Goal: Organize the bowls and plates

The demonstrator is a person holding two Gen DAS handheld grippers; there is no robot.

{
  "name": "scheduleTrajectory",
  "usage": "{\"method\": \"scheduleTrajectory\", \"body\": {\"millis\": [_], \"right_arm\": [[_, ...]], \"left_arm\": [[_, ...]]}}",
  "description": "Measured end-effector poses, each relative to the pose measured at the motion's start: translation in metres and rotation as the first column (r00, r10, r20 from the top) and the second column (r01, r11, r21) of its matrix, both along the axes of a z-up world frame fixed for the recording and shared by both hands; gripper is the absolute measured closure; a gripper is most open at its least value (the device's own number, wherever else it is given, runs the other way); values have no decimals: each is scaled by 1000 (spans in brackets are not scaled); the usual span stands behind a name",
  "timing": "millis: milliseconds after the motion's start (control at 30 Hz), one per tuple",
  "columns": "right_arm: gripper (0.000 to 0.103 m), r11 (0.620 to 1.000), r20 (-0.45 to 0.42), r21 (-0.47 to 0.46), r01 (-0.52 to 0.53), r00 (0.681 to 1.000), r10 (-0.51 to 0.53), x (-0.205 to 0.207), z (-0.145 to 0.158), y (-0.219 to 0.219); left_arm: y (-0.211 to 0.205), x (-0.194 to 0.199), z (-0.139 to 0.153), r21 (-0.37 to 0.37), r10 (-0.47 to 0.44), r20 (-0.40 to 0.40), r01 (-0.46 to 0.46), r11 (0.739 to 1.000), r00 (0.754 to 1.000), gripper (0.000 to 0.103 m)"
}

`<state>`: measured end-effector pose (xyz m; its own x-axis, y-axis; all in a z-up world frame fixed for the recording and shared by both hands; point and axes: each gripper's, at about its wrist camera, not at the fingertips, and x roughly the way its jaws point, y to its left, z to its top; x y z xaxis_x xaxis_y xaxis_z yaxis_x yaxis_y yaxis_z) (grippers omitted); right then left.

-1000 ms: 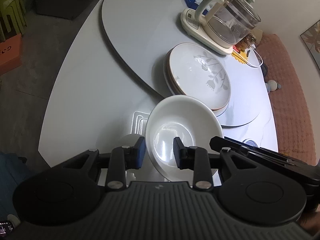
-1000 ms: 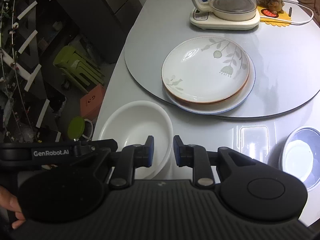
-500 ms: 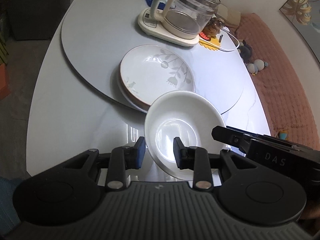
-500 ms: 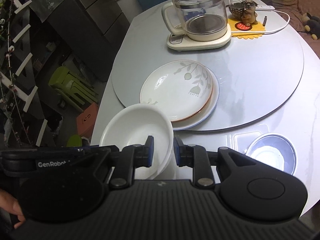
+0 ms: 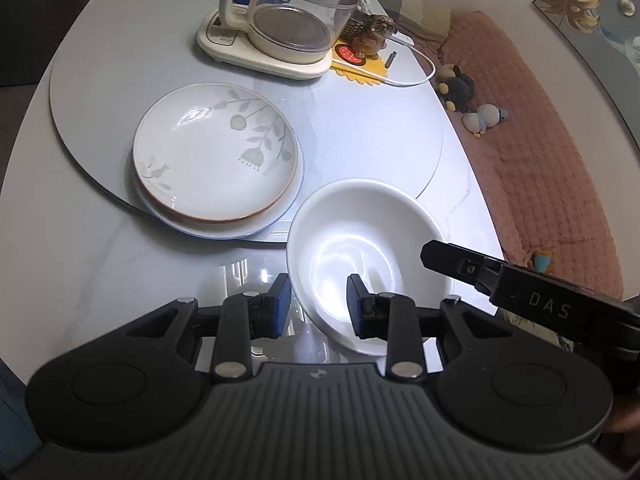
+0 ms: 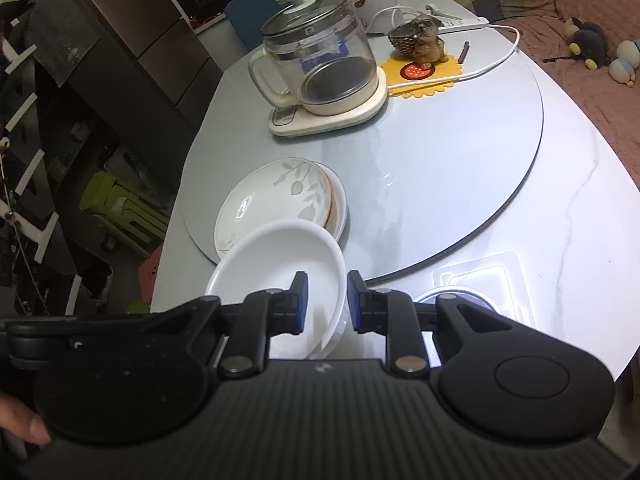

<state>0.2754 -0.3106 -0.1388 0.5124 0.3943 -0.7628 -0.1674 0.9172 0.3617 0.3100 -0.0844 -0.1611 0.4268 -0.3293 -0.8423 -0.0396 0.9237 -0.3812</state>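
A plain white bowl (image 5: pixel 360 240) is held off the table between both grippers. My left gripper (image 5: pixel 316 306) is shut on its left rim. My right gripper (image 6: pixel 326 302) is shut on its right rim; the bowl shows in the right wrist view (image 6: pixel 276 268) too. A floral plate with a brown rim (image 5: pixel 214 152) lies stacked on a larger plate on the grey turntable (image 5: pixel 360 120), just beyond the bowl. The stack also shows in the right wrist view (image 6: pixel 280 200). A small grey bowl (image 6: pixel 456 296) sits on the table under my right gripper, mostly hidden.
A glass kettle on a cream base (image 6: pixel 320 60) stands at the back of the turntable. Beside it are a dog figurine (image 6: pixel 424 40) on a yellow mat and a white cable. A pink sofa with soft toys (image 5: pixel 540 140) runs along the right.
Both grippers have lifted the white bowl higher and carried it to the right, towards the turntable. The plate stack now lies further left and lower in both views.
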Motion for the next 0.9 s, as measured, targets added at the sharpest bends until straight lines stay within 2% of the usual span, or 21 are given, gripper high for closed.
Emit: {"method": "scheduleTrajectory", "body": {"millis": [233, 467, 600, 733, 900], "right_arm": [[79, 1000, -23, -22, 11, 1000, -11, 9, -13, -31], [79, 997, -73, -73, -12, 997, 7, 13, -46, -57], [79, 993, -72, -109, -52, 996, 44, 15, -65, -68], [79, 991, -84, -116, -70, 995, 60, 16, -82, -76], [77, 991, -104, -106, -79, 992, 68, 18, -91, -82]], "left_arm": [[-35, 14, -12, 3, -24, -34, 24, 1000, 999, 68], [-72, 17, -51, 6, -15, -96, 16, 1000, 995, 68], [-90, 17, -74, 12, -16, -115, 17, 1000, 993, 68], [-100, 16, -94, 11, -5, -125, 7, 1000, 992, 68], [-108, 15, -105, 14, 16, -149, -14, 1000, 989, 68]]}}
